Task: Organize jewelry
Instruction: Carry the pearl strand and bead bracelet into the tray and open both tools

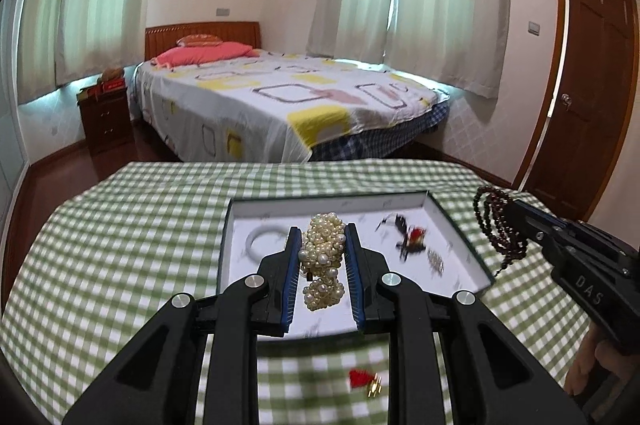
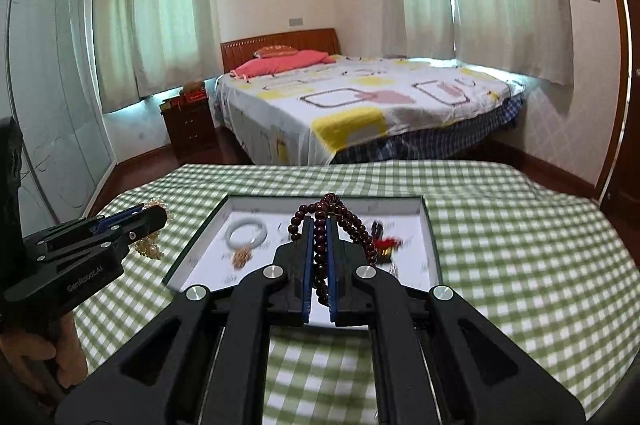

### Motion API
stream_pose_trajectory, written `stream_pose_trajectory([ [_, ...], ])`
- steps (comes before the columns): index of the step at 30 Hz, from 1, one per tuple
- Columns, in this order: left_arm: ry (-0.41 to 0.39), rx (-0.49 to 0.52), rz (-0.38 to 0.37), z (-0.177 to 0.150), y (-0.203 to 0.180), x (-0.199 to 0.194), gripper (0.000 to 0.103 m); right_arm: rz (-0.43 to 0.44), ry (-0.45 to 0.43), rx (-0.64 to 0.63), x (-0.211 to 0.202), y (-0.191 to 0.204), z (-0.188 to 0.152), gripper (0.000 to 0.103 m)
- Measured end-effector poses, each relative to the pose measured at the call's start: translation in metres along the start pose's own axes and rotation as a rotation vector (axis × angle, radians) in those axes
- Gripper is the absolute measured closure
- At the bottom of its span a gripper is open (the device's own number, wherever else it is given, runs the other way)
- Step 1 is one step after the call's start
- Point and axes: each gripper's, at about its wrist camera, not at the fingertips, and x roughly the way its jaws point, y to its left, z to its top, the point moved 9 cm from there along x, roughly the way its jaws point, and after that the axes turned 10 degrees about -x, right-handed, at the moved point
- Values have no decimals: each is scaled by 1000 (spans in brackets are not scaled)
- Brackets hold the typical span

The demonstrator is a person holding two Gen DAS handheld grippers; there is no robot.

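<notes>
My left gripper [image 1: 322,237] is shut on a bunched pearl necklace [image 1: 322,261] and holds it above the white-lined jewelry box [image 1: 240,209]. My right gripper [image 2: 320,225] is shut on a dark red bead strand [image 2: 336,221], also above the box [image 2: 424,225]. In the box lie a white jade bangle [image 1: 262,240], a black and red tasselled piece [image 1: 410,237] and a small chain [image 1: 436,261]. The right gripper with its beads shows at the right of the left wrist view [image 1: 508,213]. The left gripper with its pearls shows at the left of the right wrist view [image 2: 148,221].
The box stands on a table with a green checked cloth [image 1: 140,225]. A small red tassel with gold pieces [image 1: 366,381] lies on the cloth in front of the box. Beyond the table are a bed [image 1: 280,101], a nightstand [image 1: 106,117] and a door [image 1: 588,85].
</notes>
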Motion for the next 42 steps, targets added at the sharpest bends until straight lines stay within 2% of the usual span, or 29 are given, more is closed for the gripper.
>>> stream_pose_trajectory([
  [8, -19, 15, -9, 16, -13, 37, 81, -7, 15, -3, 38, -13, -2, 97],
  [16, 107, 16, 35, -30, 1, 86, 81, 9, 140, 4, 88, -14, -46, 97],
  [23, 189, 3, 54, -60, 12, 109, 81, 28, 255, -1, 117, -9, -77, 97],
  [38, 308, -46, 61, -87, 18, 128, 78, 68, 340, 13, 129, -4, -100, 95],
  [39, 310, -47, 63, -88, 19, 128, 74, 68, 341, 14, 130, -3, -101, 94],
  [40, 310, -49, 66, -88, 19, 128, 63, 70, 340, 16, 129, -3, -102, 87],
  [41, 307, -51, 68, -88, 20, 128, 58, 72, 337, 22, 128, -3, -102, 78],
  [42, 300, -54, 68, -87, 21, 127, 51, 75, 331, 28, 126, -3, -101, 75],
])
